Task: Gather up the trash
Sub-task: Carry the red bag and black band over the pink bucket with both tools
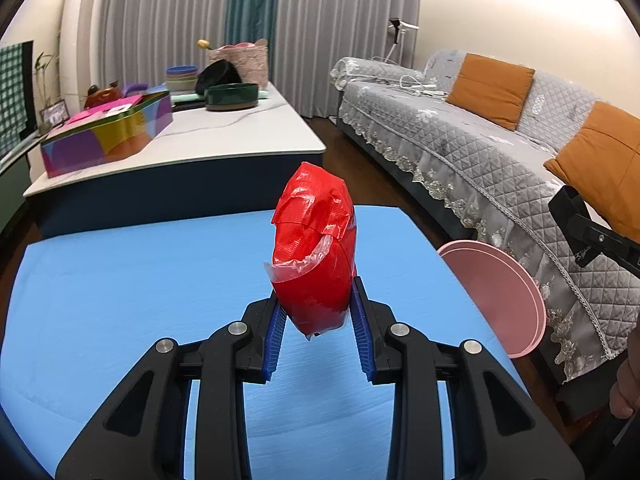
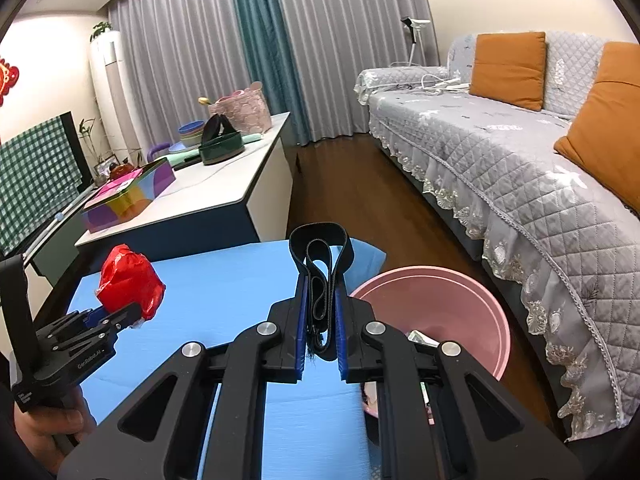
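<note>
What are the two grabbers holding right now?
Left gripper: closed on the red crumpled wrapper.
Right gripper: closed on the black elastic band.

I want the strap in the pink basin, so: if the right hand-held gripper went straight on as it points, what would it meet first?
Likely the blue mat's far edge, not the pink basin, which sits to its right; depth is unclear.

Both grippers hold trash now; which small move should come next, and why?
Probably carry the right gripper a little rightward over the pink basin and release: it is shut on the black elastic band, and the basin, already holding some scraps, sits just beside it.
</note>
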`<state>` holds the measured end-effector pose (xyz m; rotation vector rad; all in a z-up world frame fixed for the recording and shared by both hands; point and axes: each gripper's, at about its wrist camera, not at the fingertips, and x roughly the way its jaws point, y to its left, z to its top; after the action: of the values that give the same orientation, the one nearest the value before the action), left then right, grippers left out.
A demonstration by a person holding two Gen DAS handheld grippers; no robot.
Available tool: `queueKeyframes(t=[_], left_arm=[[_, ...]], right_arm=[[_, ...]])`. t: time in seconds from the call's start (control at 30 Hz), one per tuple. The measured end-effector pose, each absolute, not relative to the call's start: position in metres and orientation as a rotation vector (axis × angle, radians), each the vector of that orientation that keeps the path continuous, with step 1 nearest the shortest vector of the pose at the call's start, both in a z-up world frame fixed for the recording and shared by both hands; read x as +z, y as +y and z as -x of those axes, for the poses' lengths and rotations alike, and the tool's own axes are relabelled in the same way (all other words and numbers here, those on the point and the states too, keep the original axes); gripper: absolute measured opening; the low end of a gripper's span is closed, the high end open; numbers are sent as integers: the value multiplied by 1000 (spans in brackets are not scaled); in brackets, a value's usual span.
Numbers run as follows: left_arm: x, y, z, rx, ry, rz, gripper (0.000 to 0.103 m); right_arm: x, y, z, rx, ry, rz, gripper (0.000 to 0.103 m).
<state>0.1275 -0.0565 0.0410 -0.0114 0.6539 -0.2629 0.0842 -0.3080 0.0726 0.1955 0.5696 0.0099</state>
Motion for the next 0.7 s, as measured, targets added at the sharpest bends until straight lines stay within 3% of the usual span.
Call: queueKeyframes(t=[0.7], left_arm=[[38, -113, -126, -369, 629, -23, 31]], right_arm=[[61, -364, -80, -107, 565, -261, 13]])
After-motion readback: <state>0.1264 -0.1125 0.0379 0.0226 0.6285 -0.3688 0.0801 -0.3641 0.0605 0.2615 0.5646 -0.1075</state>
